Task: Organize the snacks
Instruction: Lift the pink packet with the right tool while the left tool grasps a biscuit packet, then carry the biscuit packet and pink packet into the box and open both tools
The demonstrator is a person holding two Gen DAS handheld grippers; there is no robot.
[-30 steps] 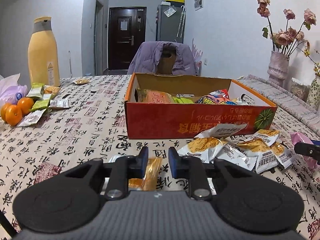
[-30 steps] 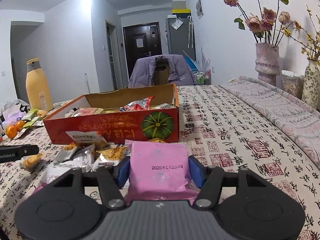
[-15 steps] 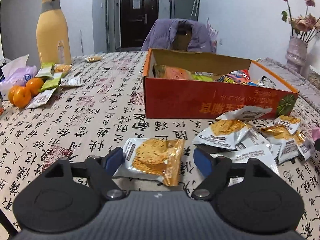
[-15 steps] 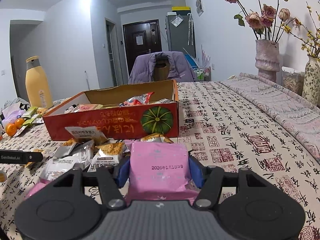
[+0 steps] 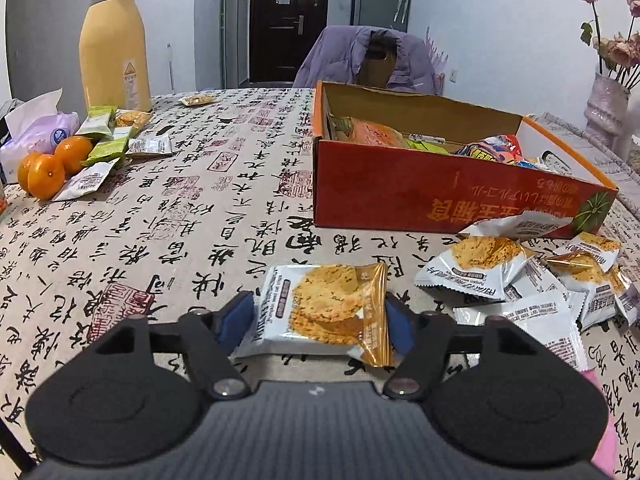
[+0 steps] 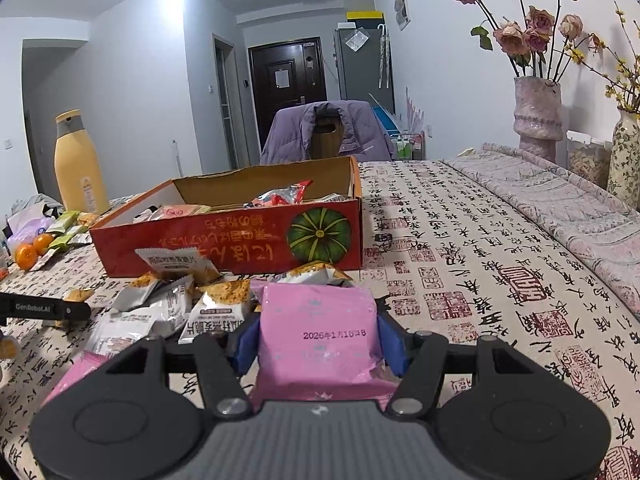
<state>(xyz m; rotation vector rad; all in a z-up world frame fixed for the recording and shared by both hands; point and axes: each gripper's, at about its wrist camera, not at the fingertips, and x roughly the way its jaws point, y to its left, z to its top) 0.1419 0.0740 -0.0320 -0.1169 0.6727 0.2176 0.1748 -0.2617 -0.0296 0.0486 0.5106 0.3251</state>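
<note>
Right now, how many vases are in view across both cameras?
2. A pink vase holding dried roses stands beyond the folded blanket, by the wall; a cream floral vase stands just right of it, cut by the frame edge. Others may be out of view.

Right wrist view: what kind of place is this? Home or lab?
Most likely a lived-in home, a dining area by the entrance: a table under a calligraphy-print tablecloth, a purple padded jacket draped over a chair, a dark front door and dried roses in a pink vase.
</note>
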